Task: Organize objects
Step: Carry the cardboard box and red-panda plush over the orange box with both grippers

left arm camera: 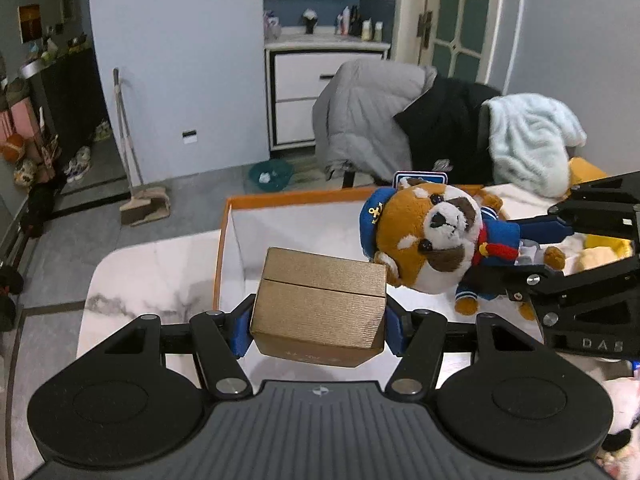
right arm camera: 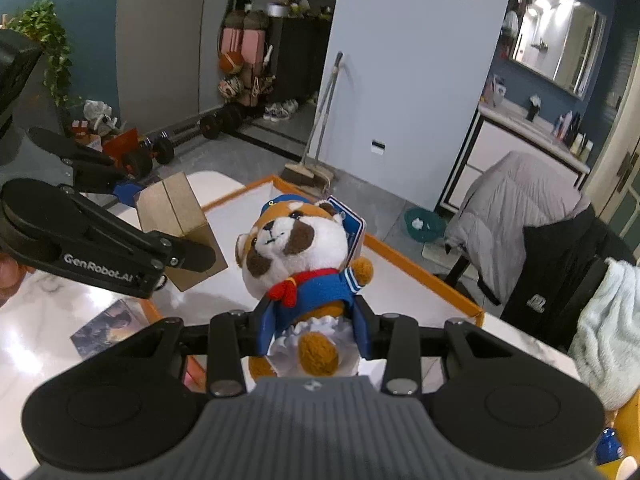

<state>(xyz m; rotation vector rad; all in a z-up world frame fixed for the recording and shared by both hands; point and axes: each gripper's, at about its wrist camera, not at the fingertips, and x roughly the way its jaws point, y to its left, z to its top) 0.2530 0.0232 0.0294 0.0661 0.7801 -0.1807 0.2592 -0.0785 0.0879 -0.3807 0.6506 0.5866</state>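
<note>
The left tool point(left arm camera: 318, 320) is clamped on a gold cardboard box point(left arm camera: 320, 300), its blue pads pressed against the box's two side faces, with the box carried clear of the surface and tilted slightly forward. The right tool point(right arm camera: 314, 330) is closed about the waist of a plush red panda in a sailor suit point(right arm camera: 298, 256), the head and cap projecting forward of the fingers and the legs hanging back toward the camera. Both loads sit above the near edge of an orange-rimmed tray point(left arm camera: 222, 248) with a white floor, which rests on the white marbled counter point(left arm camera: 152, 276); the tray appears empty beneath them, though part of its floor is hidden behind the box and the toy. The two loads are close together, the box corner just beside the panda's ear in the left view, and contact cannot be ruled out. The step in hand is judged to be placement of both items in the tray. To do it well, the tools should be kept apart on the way down, each item lowered until it bears on the tray floor before release, the box set flat on one face toward the left wall and the plush laid to the right. The paper tag point(right arm camera: 352, 222) behind the toy's head could catch on the rim. A photo card point(right arm camera: 106, 326) lies on the counter outside the tray, unattended.
</note>
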